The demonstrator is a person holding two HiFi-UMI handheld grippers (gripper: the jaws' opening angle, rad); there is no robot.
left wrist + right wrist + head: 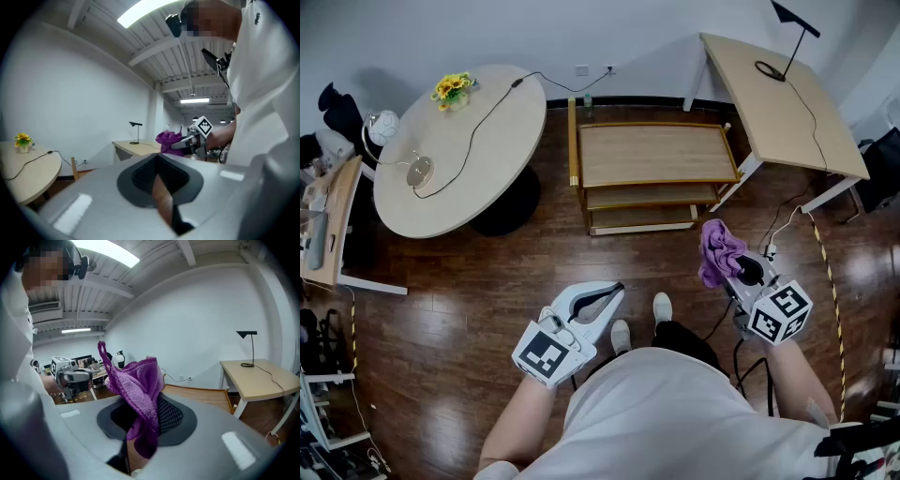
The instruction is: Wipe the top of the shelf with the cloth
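The wooden shelf [656, 155] stands against the far wall, its top board bare, with two lower boards under it. My right gripper [733, 269] is shut on a purple cloth [719, 251], held over the floor in front of the shelf's right end. In the right gripper view the cloth [140, 385] bunches up out of the closed jaws of the right gripper [143, 427]. My left gripper [614, 292] hangs over the floor near the person's feet, shut and empty. The left gripper view shows the left gripper [159, 180] closed, with the cloth [168, 139] beyond it.
A round table [487, 178] with yellow flowers [453, 87] and a cable stands left of the shelf. A desk [783, 103] with a black lamp [792, 37] stands right of it. Cables and yellow tape [830, 281] lie on the dark wood floor at right.
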